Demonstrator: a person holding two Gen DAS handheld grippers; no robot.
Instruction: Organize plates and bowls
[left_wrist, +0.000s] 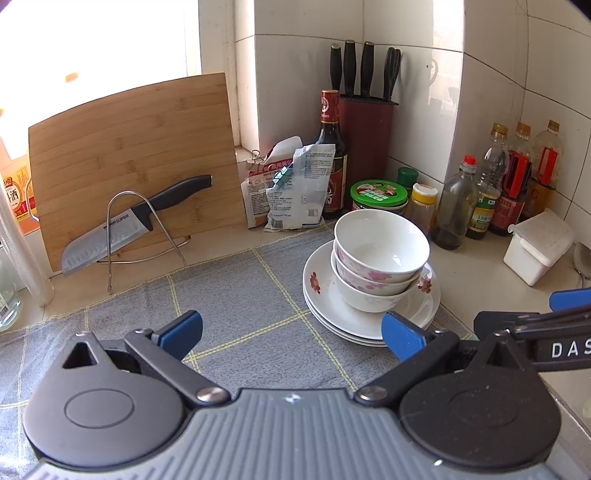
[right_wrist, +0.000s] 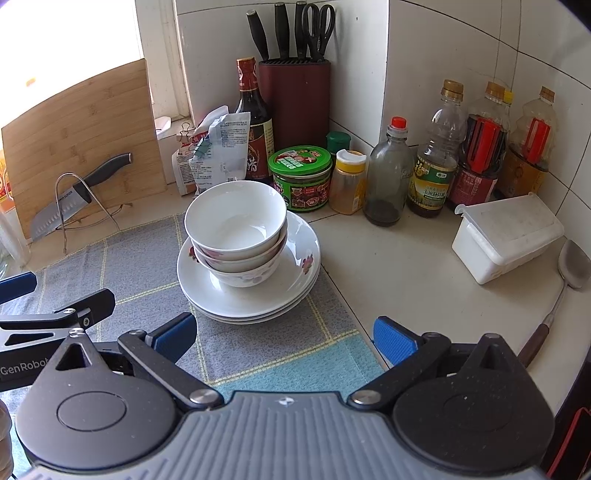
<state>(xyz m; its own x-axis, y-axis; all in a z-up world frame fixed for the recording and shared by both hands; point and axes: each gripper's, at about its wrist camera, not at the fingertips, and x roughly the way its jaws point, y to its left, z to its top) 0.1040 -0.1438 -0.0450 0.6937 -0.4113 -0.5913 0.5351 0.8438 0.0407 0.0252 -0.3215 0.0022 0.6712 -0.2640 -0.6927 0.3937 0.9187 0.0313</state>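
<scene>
Both claws sat empty and spread wide, left claw over the grey checked cloth, right claw just beside it near the cloth's right edge, neither touching any dish. The task's things were already together: three nested bowls stood upright on a stack of plates, which rested on the far right part of the cloth on the bench. Bowls on top made sense, since the flat plates gave a steady base; the pile looked done, or nearly so. The cloth probably served as a drying or anti-slip pad. The pile sat close to the green-lid jar and sauce bottles, so any next grab would want a careful approach from the front. A knife leaned in a wire rack against the cutting board, well apart from the dishes.
</scene>
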